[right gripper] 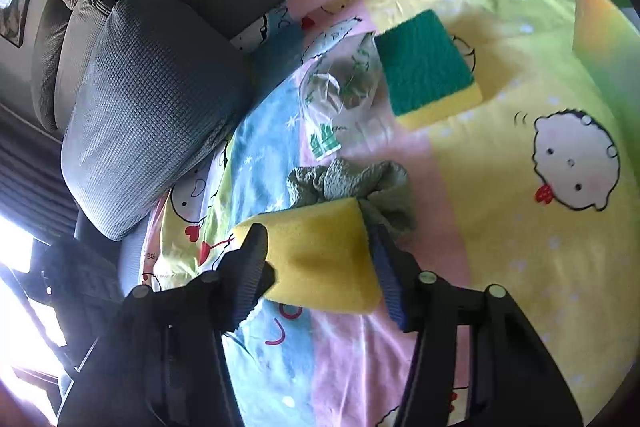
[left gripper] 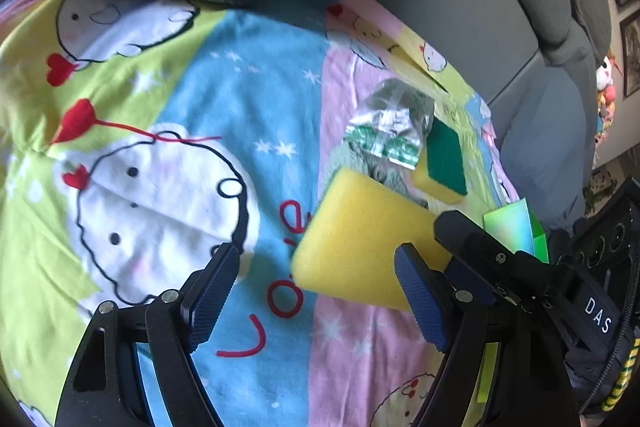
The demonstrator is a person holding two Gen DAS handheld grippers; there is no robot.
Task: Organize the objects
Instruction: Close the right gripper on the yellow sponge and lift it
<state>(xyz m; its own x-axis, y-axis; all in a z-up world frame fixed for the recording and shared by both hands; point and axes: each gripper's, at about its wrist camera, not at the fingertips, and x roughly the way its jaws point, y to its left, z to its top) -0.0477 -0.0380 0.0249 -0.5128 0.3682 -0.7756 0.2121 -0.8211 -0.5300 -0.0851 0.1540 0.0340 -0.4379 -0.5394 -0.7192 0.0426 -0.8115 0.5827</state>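
Daylight is flooding in from a blown-out window (right gripper: 24,287) at the lower left, glaring on the plastic bag (right gripper: 344,87). The sponge (right gripper: 428,67) is casting a soft shadow; fisheye edges are bending and darkening.

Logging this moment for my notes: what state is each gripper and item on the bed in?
Left gripper: open, empty.
Right gripper: shut on yellow sponge.
Green-topped sponge: lying flat, green side up.
Plastic bag: crumpled, lying loose.
Green cloth: bunched up behind the held sponge.
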